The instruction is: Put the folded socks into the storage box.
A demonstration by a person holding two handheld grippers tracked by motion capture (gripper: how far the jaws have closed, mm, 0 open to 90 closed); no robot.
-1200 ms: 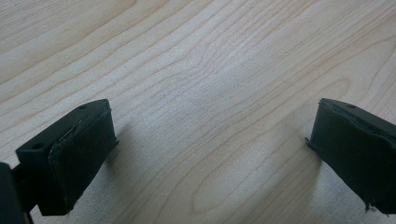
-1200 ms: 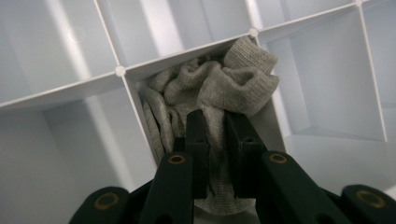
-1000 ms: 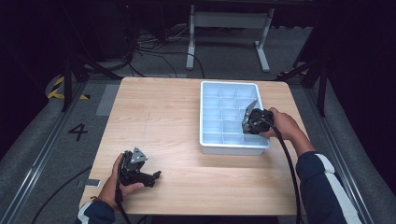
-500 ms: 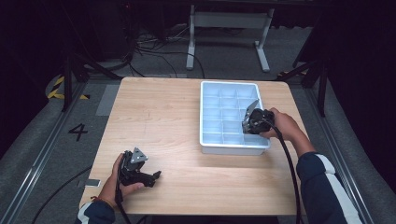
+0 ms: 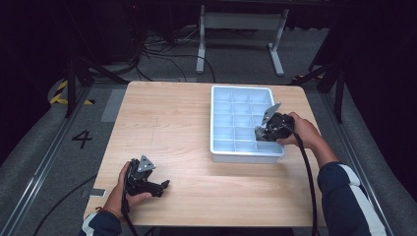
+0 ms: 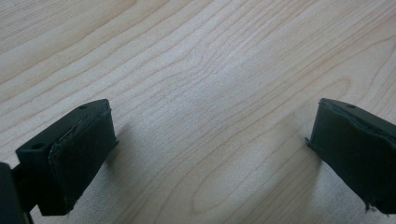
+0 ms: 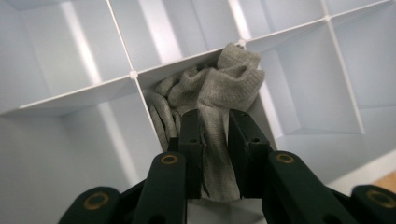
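Knitted grey cloth [image 7: 210, 98], glossy plastic tray [image 7: 79, 98]

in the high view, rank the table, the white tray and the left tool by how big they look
1. Table, by far the largest.
2. White tray, covering a small share of the tabletop.
3. Left tool, smallest, even though it sits nearer the camera than the tray.

A black numeral "4" [image 5: 82, 138] is painted on the grey floor left of the table.
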